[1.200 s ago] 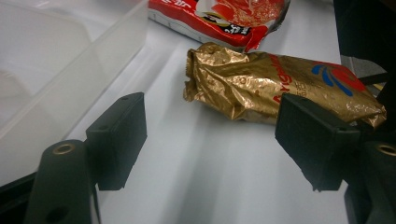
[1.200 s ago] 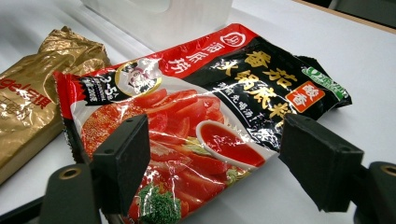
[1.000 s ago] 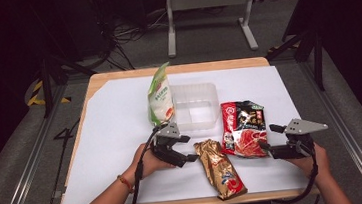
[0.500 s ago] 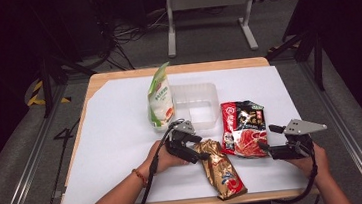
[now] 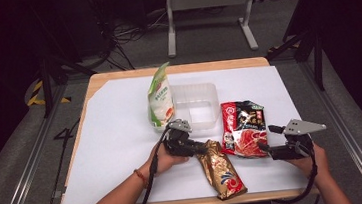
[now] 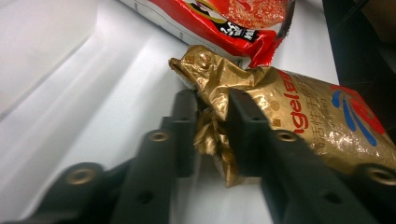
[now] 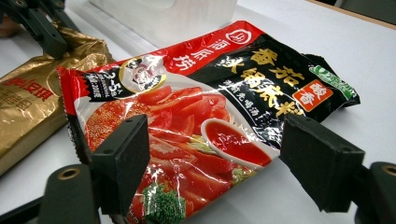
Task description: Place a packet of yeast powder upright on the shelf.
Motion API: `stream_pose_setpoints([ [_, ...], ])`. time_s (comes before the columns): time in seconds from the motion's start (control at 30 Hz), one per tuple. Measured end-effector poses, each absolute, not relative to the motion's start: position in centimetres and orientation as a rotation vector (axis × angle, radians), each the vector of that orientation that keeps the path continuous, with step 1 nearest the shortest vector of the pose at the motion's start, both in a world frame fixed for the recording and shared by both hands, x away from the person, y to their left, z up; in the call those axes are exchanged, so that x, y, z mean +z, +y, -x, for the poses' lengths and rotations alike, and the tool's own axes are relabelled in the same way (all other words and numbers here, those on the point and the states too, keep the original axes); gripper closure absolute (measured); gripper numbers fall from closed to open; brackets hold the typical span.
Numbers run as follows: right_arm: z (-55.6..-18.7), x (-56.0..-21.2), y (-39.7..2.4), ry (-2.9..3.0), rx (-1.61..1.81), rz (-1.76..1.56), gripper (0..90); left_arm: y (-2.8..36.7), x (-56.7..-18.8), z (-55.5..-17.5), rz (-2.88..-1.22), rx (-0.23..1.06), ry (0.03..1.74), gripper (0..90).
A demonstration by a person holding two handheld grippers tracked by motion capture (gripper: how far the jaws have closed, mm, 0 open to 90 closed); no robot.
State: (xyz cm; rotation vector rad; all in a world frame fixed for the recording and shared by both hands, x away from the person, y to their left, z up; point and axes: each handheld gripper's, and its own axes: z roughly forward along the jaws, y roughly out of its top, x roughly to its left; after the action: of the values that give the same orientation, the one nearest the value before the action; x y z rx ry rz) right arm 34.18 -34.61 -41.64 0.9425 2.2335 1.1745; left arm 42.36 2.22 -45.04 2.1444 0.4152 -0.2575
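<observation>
1. Your left gripper: jaws have just been closing and now pinch the crumpled top end of the gold packet; in the left gripper view the foil bunches between the two black pads.

2. Gold packet: lies flat on the white sheet, near the front edge, running from your left gripper down toward you at a slant. Its upper end sits just beside the lower left corner of the red packet.

3. Your right gripper: jaws spread wide, pinching nothing. In the right gripper view the pads stand on either side of the near end of the red packet, apart from it.

4. Red packet: flat on the sheet, between your two grippers, printed with tomatoes and a black panel.

5. Clear plastic tub: behind both packets, at the middle of the sheet.

6. Green-and-white pouch: upright, leaning against the tub's left wall.

7. Wooden table: bears the sheet.
</observation>
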Motion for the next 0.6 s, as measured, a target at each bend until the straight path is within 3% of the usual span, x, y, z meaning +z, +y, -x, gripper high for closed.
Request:
stream_pose_setpoints([
  [0.13,-34.1,-41.5,-34.7,2.229,1.179,-0.939,24.6,2.4,-44.2,-41.8,-2.124,-0.195,0.416,86.7],
  [0.6,-34.1,-41.4,-34.7,2.222,1.175,-0.935,24.3,4.9,-39.1,-39.6,-1.949,-0.007,0.390,88.2],
])
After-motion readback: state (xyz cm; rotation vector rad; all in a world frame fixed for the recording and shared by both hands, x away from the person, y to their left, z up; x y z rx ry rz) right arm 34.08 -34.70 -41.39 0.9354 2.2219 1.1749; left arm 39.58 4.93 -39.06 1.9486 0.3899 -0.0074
